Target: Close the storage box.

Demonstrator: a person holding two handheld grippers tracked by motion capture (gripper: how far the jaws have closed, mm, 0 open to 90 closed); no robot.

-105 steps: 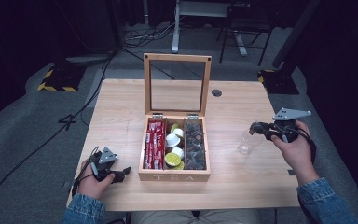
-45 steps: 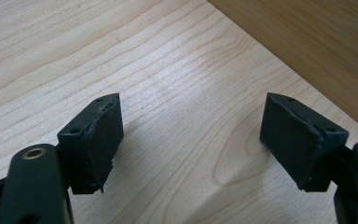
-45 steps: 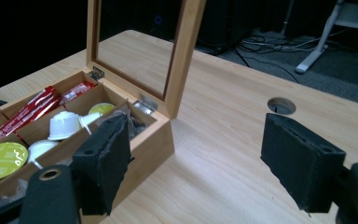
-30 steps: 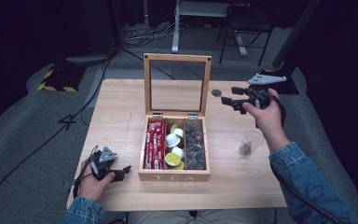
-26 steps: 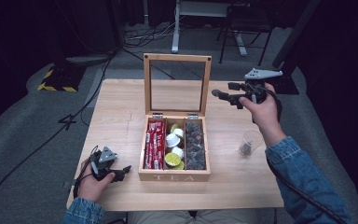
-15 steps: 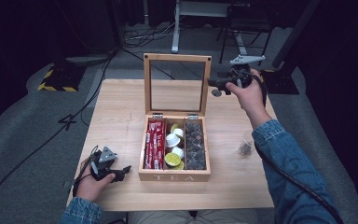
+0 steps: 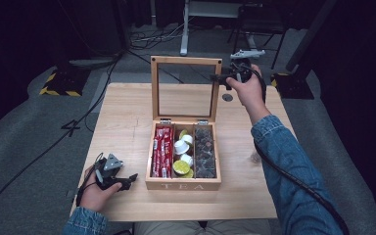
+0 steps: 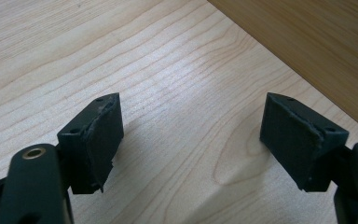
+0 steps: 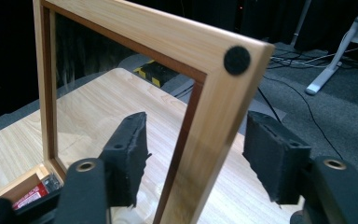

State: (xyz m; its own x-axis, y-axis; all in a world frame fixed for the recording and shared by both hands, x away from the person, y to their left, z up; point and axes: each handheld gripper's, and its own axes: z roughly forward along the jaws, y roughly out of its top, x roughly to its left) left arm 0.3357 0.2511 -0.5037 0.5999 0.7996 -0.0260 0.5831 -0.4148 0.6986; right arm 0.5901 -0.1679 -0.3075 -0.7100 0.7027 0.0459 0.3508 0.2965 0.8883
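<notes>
A wooden tea box (image 7: 183,185) stands mid-table with its glass lid (image 7: 186,61) upright. It holds red sachets (image 7: 162,152), white capsules (image 7: 181,147) and dark tea bags (image 7: 204,152). My right gripper (image 7: 221,77) is at the lid's top right corner. In the right gripper view the lid frame (image 9: 214,116) stands between the jaws of that gripper (image 9: 198,140). The jaws have just been closing, and a gap still shows on each side of the frame. My left gripper (image 7: 127,180) rests open on the table left of the box, with nothing between its fingers (image 8: 102,135).
A small clear object (image 7: 255,157) lies on the table right of the box, partly behind the sleeve. A round cable hole (image 7: 227,97) sits behind the lid. The box's side wall (image 8: 307,37) shows beyond the left gripper. Cables and stands cover the floor behind the table.
The right hand travelled from the table's right side back and left to the lid's top right corner, and its jaws narrowed around the frame. The left hand stayed still.
</notes>
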